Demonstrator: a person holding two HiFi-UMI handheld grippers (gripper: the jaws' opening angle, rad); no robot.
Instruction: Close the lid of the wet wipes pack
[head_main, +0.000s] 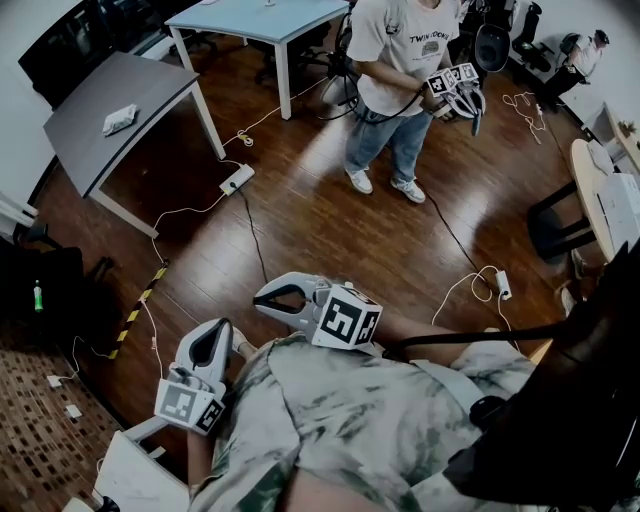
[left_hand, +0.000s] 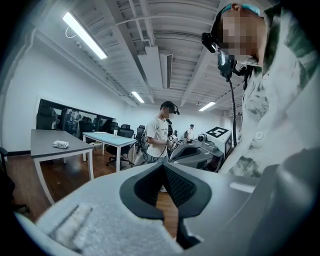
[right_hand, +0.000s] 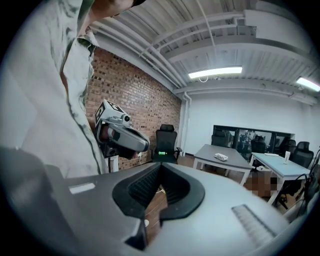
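Pack (head_main: 119, 120) sat on the grey table (head_main: 150, 85) at the far left of the room, well apart from both grippers. It read as a small white lump in every view, too small to tell whether the lid was up or down, so this would fit either a walk-up to it or a walk-away with the lid already shut. Left gripper (head_main: 218, 330) and right gripper (head_main: 265, 298) were held close to the operator's chest, pointing out over the wood floor (head_main: 330, 230). Both had their jaws clenched tip to tip with nothing between them. My guess on handling: soft film pack, light, squashy, likely to skate on that smooth tabletop. The flip lid would be the only stiff part and probably needs a firm press to snap. If it needed closing, I'd pin one end of the pack with one gripper and push down on the lid's free edge with the other, not squeeze the body. The pack lay alone on the table, nothing crowding it. Around it: cables (head_main: 255, 235) and a power strip (head_main: 237, 180) trailed across the floor between operator and table, with hazard tape (head_main: 140, 300) nearer by. A second person (head_main: 400, 70) with their own grippers stood by the blue table (head_main: 270, 18), off the direct line.
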